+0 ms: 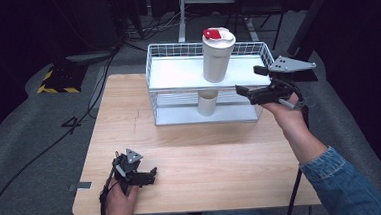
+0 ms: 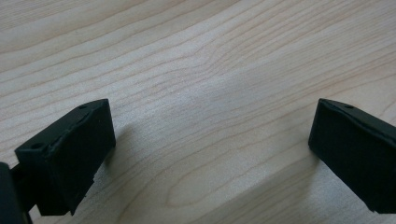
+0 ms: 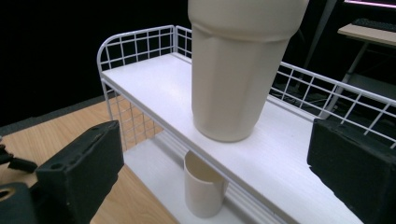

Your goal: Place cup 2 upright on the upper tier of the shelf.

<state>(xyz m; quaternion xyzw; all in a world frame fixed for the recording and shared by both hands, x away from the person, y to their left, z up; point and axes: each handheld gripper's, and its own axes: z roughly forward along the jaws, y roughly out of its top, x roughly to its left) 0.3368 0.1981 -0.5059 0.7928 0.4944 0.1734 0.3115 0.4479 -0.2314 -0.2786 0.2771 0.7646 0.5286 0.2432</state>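
Note:
A tall cream tumbler (image 1: 217, 55) (image 3: 240, 70) with a red and white lid stands upright on the top shelf of a white wire rack (image 1: 176, 73) (image 3: 149, 88). A small cream cup (image 1: 208, 103) (image 3: 203, 189) stands on the rack's lower shelf, right below the tumbler. My right gripper (image 1: 245, 91) (image 3: 210, 175) hovers open at the rack's front right, its jaws spread wide in front of the tumbler with nothing between them. My left gripper (image 1: 150, 175) (image 2: 210, 154) rests open on the wooden table (image 1: 206, 156) (image 2: 210, 70) near its front left, holding nothing.
The rack stands at the table's back middle, its wire railing around the top shelf. Dark floor with cables, a yellow-black striped base (image 1: 56, 80) and desk legs (image 1: 182, 18) lie beyond the table.

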